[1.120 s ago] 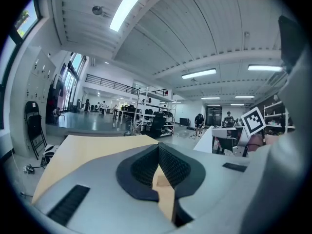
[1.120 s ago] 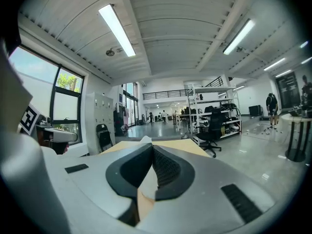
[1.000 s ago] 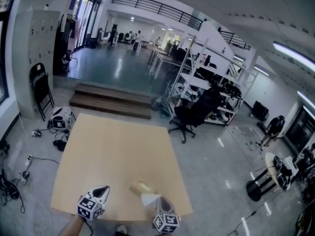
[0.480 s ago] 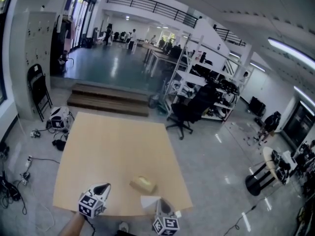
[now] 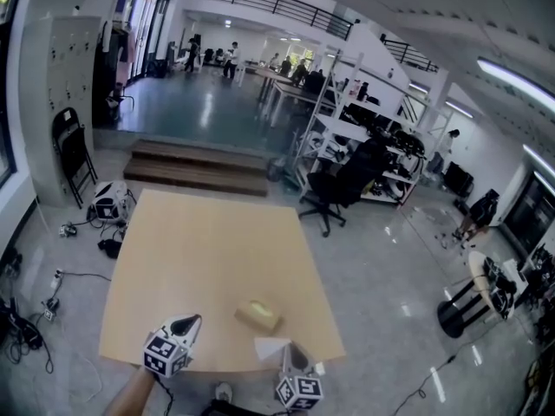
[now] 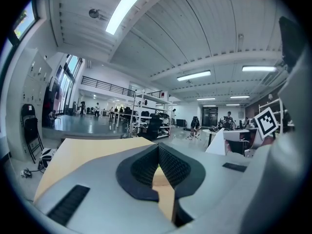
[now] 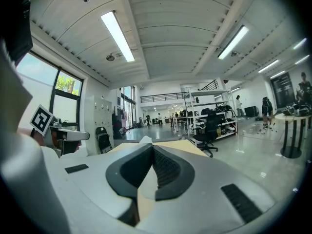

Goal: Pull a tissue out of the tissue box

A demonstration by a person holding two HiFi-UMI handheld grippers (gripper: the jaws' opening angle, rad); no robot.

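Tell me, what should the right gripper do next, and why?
Probably lower the tissue onto the table and let go: the right gripper is shut on it, and it already looks clear of the tissue box, so the pull seems done.

No words, brand names or numbers can be read anywhere in these views. The only printed marks are black-and-white square code patterns. They sit on the faces of the cube (image 5: 167, 354) on the left hand-held gripper (image 5: 185, 325) and on the cube (image 5: 299, 391) on the right hand-held gripper (image 5: 292, 352). One such pattern also shows at the edge of each gripper view (image 6: 266, 122) (image 7: 41, 120). They carry no letters or digits. Any print on the tissue box (image 5: 258, 315) is too small to tell.
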